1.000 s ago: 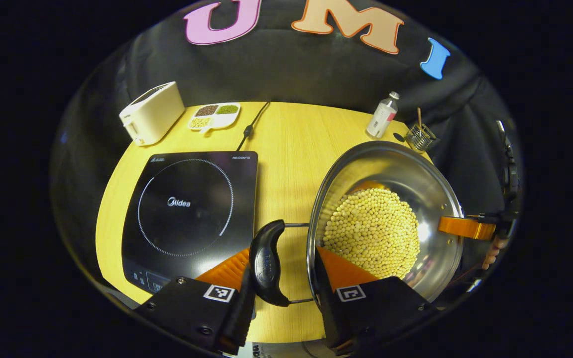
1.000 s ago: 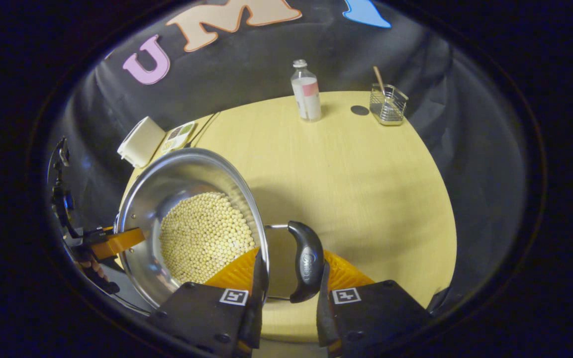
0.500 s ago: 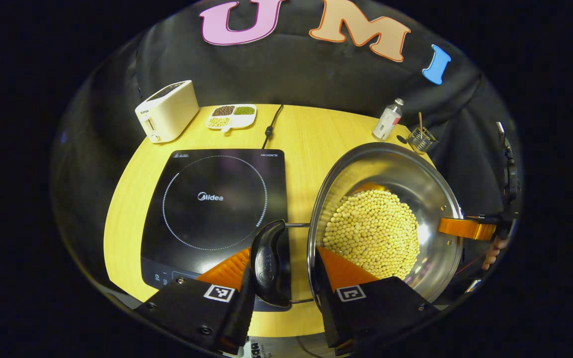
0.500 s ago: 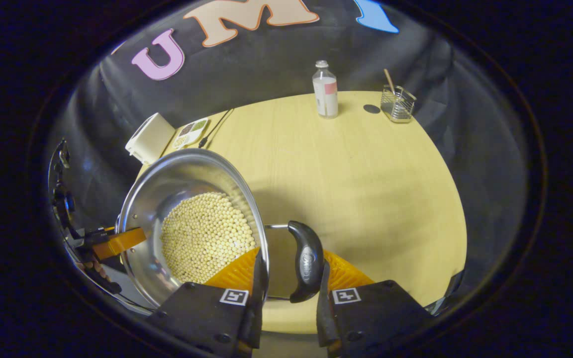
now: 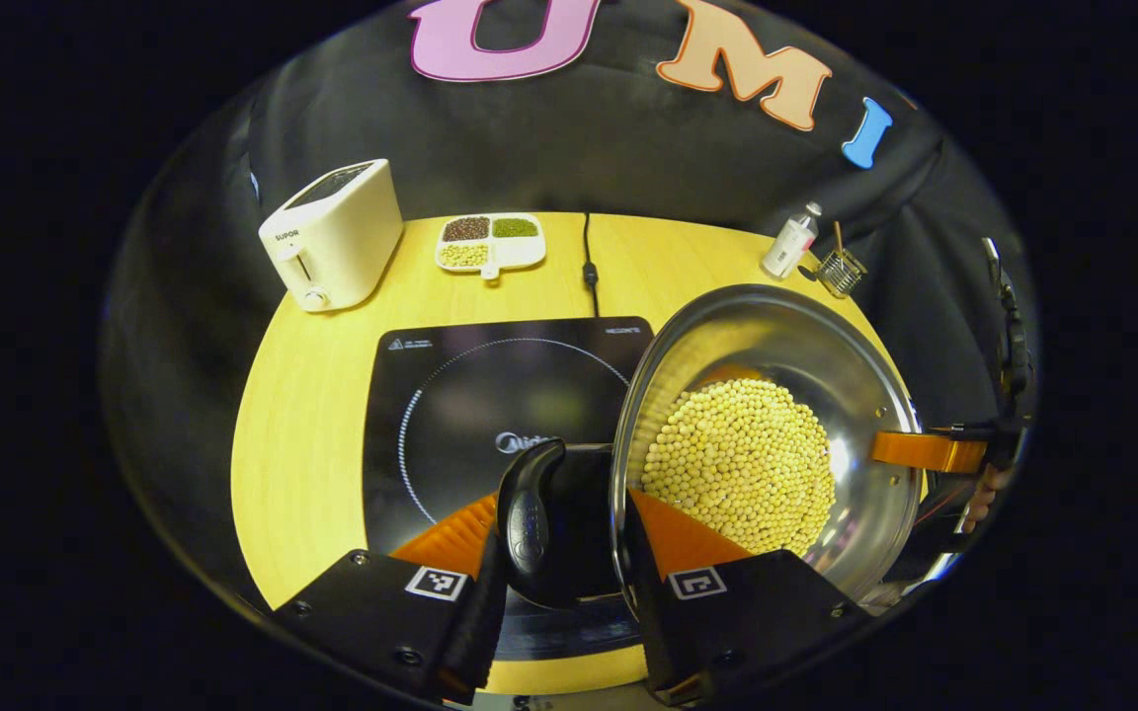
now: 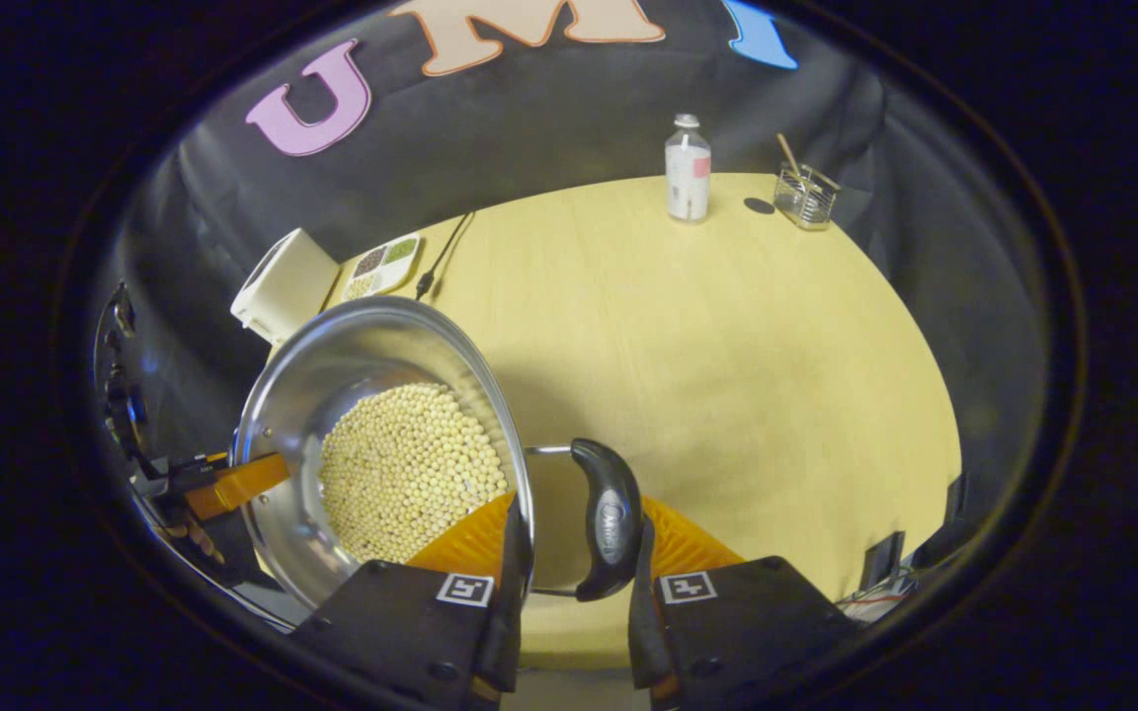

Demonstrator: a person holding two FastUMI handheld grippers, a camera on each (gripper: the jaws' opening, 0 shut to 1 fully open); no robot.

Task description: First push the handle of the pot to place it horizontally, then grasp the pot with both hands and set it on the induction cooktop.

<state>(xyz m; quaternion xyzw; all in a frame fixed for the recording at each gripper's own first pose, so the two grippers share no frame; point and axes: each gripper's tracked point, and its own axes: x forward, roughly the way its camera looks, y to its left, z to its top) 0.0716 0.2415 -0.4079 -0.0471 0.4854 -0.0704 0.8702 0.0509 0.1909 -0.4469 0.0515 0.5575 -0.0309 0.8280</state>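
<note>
The induction cooktop [image 5: 490, 395] reads "Midea", half covered by the pot handle [image 5: 529, 518]; the toaster [image 5: 332, 235] reads "SUPOR". The pot [image 5: 767, 434] of beans, carried off the table [image 6: 727, 346], has moved left and now overlaps the cooktop's right edge. The left gripper [image 5: 559, 553] and right gripper [image 6: 574, 553] jaws each pinch a handle; its base is hidden.

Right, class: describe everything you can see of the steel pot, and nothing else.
The pot is a round, shiny steel bowl shape with a thin rim, its bottom covered by small pale yellow beans. A black curved handle on wire brackets sticks out sideways at each side. The left gripper and right gripper each clamp a handle and rim. It looks held above the table, partly over the induction cooktop.
</note>
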